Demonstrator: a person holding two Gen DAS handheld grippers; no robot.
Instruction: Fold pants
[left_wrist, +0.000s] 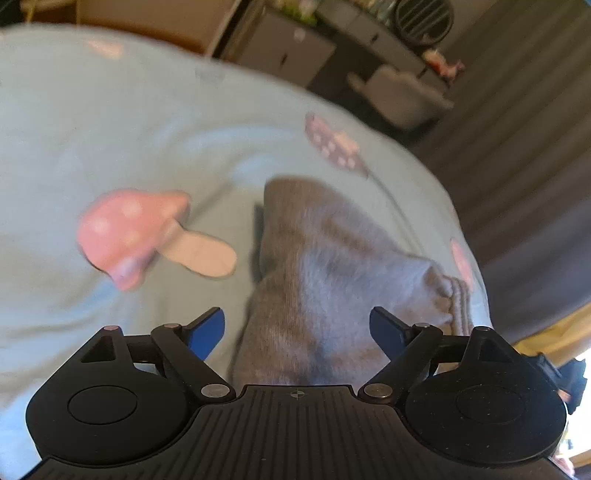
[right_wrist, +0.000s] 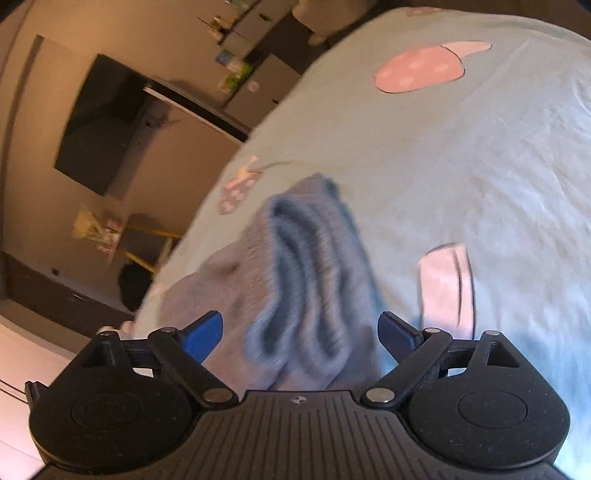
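Both tongs stood wide open and held nothing: the left tongs (left_wrist: 297, 328) and the right tongs (right_wrist: 299, 330) each hovered just above the near end of the grey pants (left_wrist: 325, 280), which lay bunched on the pale blue bed sheet (left_wrist: 110, 122). The knit looked soft, light and limp (likely to sag), so a firm pinch at a ribbed edge seemed best. Beyond the pants sat a pink mushroom print (right_wrist: 421, 72). Blur and each gripper body hid the nearest cloth, leaving waistband and hems unclear.
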